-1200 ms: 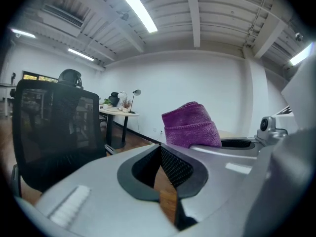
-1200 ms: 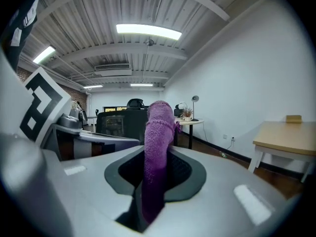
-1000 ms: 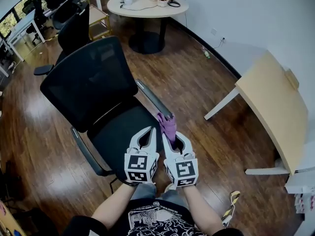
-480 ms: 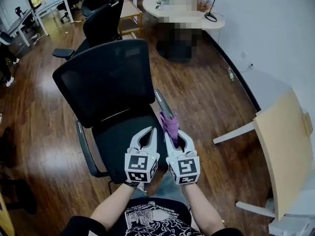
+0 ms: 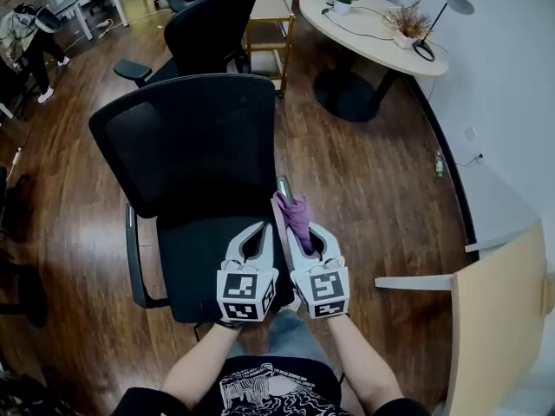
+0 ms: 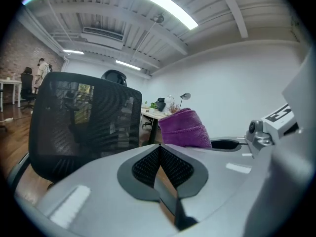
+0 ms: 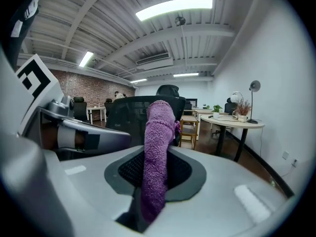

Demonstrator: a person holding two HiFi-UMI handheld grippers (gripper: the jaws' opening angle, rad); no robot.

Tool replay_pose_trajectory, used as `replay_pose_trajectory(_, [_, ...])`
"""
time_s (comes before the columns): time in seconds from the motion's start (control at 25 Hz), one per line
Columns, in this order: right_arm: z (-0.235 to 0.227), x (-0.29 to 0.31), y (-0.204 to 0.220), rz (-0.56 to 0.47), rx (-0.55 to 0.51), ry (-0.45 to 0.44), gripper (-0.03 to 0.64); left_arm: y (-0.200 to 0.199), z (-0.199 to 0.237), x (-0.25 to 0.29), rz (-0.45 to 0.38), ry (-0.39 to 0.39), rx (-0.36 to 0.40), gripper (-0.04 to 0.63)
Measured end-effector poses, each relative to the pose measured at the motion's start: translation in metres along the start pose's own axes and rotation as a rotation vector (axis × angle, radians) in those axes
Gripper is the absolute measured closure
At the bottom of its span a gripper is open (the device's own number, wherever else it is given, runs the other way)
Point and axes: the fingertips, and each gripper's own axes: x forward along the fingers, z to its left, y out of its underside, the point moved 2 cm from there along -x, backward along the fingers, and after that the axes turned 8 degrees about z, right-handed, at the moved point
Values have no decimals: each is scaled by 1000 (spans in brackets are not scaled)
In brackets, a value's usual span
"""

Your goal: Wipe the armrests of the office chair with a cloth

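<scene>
My right gripper [image 5: 301, 236] is clamped on a purple cloth [image 7: 157, 147], the jaws pressed against both sides of the fabric. The cloth stands upright out of them in a folded roll. My left gripper [image 6: 159, 148] holds nothing, its ribbed pads [image 6: 144, 166] closed against each other with only a thin seam between them.

Both grippers hover side by side over the front of the black office chair [image 5: 195, 137], above the near edge of its seat [image 5: 195, 263], with the left one just beside the right. The chair's mesh backrest stands on the far side of the seat from me. The top of the cloth reaches up beside the grey armrest [image 5: 283, 183] on my right side of the chair; I cannot tell whether the two touch. The other armrest [image 5: 132, 251] runs along the opposite side of the seat, well apart from both grippers.

Beyond the chair's backrest stands a second black chair [image 5: 206, 20], and to the right of that a round table [image 5: 368, 33] with a lamp [image 5: 453, 5].
</scene>
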Motion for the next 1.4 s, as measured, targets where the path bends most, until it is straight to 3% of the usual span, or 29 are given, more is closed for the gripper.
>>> replay_pose_trajectory(0.36, [-61,89,22,61,-62,-146,541,-7,19,77,14,-142,-31,592])
replay_pose_trajectory(0.52, [-75,129,34,85,-102,-216,541,1,31,100,49,-168,-54,592])
replay_pose_trajectory(0.76, [-90,176,49,103,-282,-285,541,18,52,123,80,-235,-98,592])
replay_pose_trajectory(1.04, [-86,210,70,152,-432,-365,541,32,61,141,105,-266,-123,591])
replay_pose_trajectory(1.4, [-77,214,82,186,-445,-421,541,43,64,140,112,-279,-140,592])
